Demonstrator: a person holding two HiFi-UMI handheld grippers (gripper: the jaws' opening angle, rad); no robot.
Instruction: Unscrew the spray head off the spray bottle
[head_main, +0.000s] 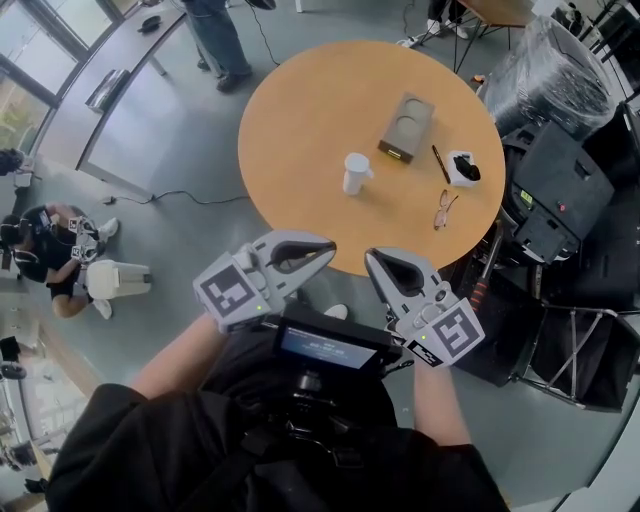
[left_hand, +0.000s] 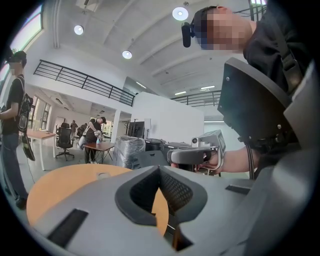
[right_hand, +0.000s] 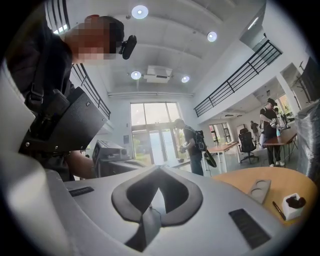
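Spray bottle (head_main: 355, 173): showed only as a small white shape; stood upright near the middle of the round table (head_main: 290, 110), touched by nothing. Was flanked on the far right by a cardboard cup tray (head_main: 407, 127), and nearer the right edge by a pen (head_main: 441, 163), a white box (head_main: 463, 168) and glasses (head_main: 444, 210). Left gripper (head_main: 328, 247) and right gripper (head_main: 371, 257): hovered side by side off the table's near edge, well apart from the spray bottle, both clenched shut on nothing.

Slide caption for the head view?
Left gripper and right gripper, shut and empty, held short of the round table with a white cup.
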